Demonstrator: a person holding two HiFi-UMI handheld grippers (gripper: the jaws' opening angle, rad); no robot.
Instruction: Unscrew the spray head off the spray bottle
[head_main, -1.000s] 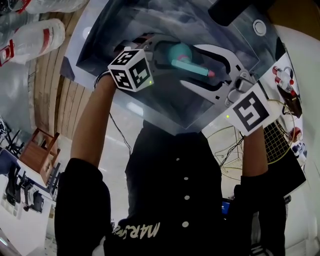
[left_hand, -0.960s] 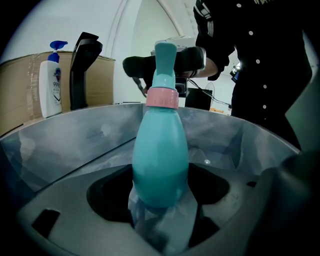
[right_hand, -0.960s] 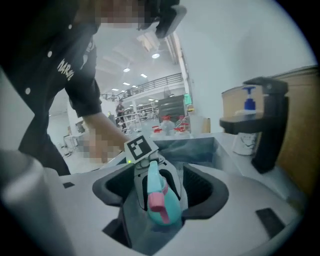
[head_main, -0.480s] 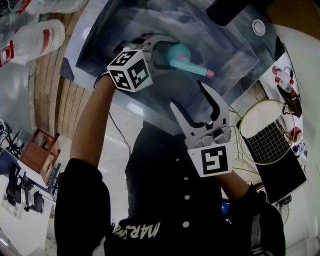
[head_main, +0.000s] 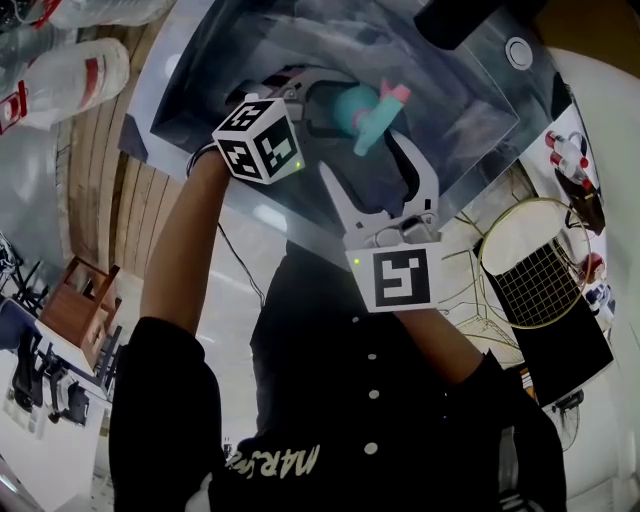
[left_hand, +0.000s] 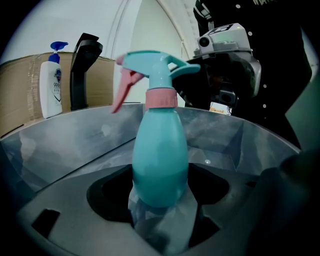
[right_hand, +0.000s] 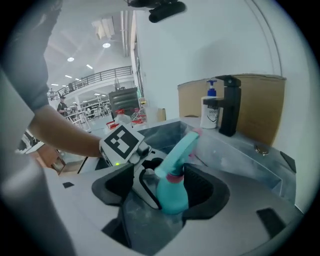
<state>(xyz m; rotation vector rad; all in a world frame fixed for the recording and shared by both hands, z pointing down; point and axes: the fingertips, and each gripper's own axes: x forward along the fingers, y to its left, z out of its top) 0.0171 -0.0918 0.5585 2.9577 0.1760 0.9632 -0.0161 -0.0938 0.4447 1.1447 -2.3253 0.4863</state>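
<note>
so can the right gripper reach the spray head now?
Likely yes. The right gripper, jaws just opened wider, has the spray head lined up between them; the left gripper grips the bottle lower down.

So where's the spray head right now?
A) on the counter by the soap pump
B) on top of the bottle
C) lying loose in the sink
B: the teal spray head sits on the pink collar atop the spray bottle, whose body the left gripper grips.
</note>
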